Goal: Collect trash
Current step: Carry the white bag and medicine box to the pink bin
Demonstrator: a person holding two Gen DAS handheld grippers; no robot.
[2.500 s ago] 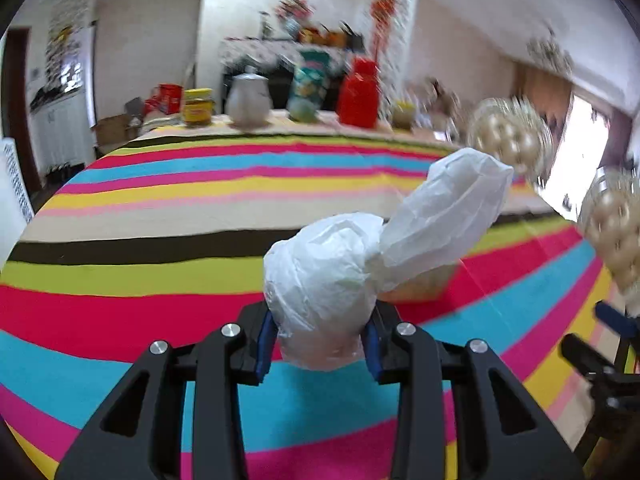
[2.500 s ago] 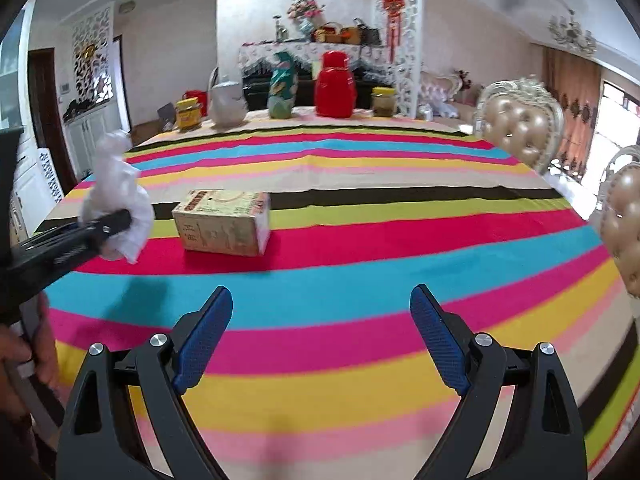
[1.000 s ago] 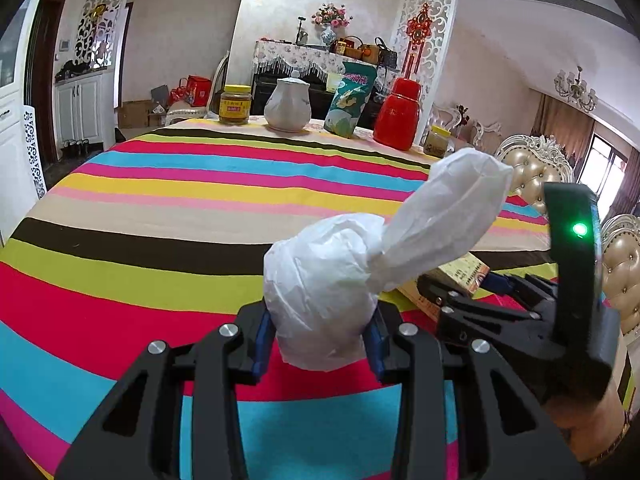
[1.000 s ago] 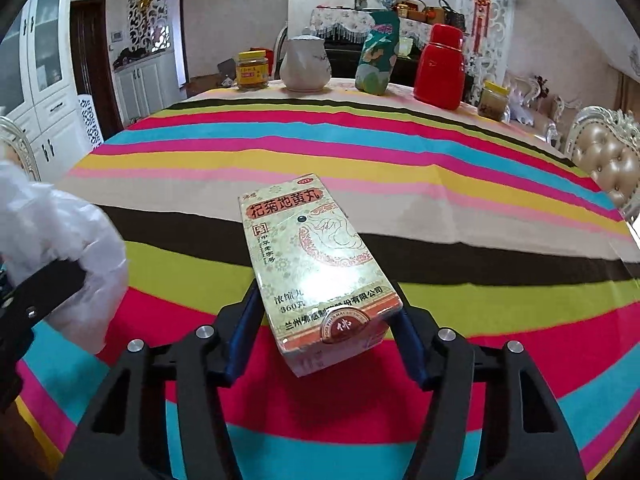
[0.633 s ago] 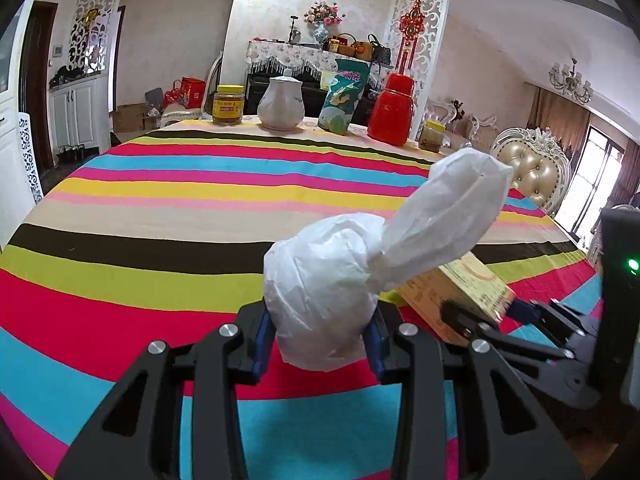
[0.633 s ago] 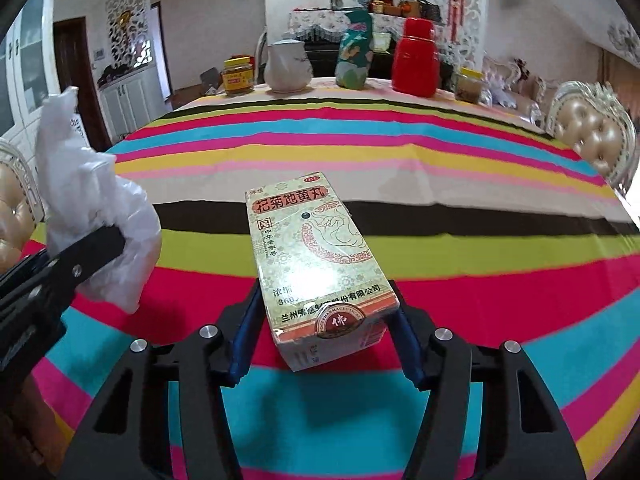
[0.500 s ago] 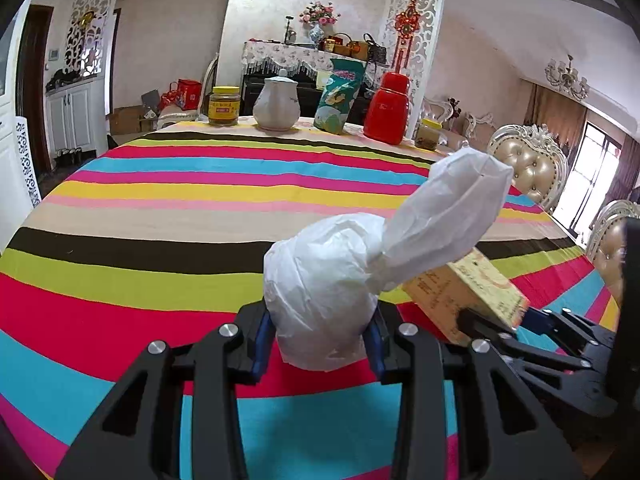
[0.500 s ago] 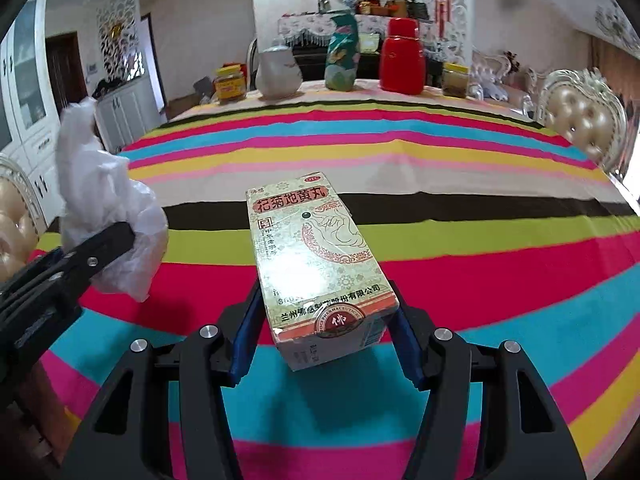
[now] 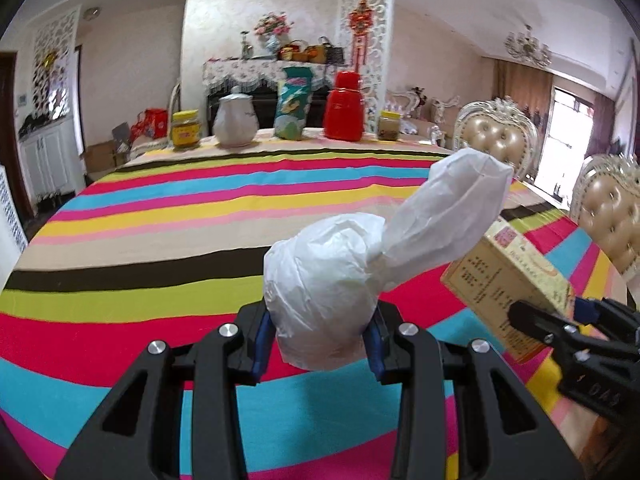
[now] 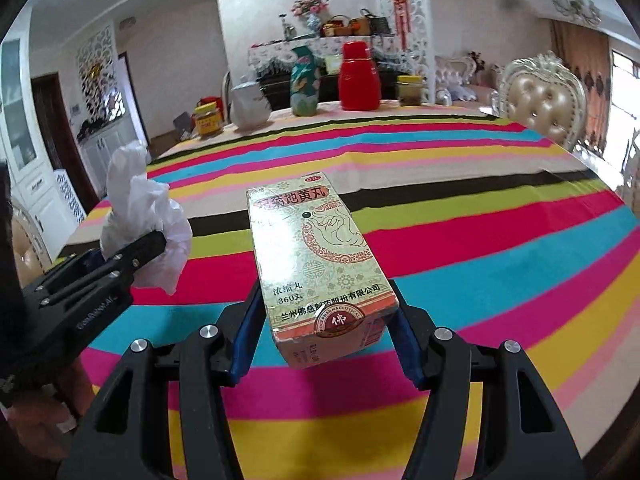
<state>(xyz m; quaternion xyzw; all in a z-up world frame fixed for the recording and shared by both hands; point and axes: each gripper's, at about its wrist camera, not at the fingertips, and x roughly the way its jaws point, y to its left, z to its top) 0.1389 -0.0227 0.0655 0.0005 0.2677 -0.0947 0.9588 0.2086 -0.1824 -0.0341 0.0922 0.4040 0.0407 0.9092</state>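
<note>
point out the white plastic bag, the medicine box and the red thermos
white plastic bag (image 9: pixel 320 292), left wrist view, on its bulging lower body
medicine box (image 10: pixel 320 264), right wrist view, on its printed top face
red thermos (image 9: pixel 344 108), left wrist view, on its body

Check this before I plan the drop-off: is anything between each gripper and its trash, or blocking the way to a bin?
Nothing: the left gripper is shut on the white bag, the right gripper on the medicine box. No bin shows, so that path cannot be judged.
</note>
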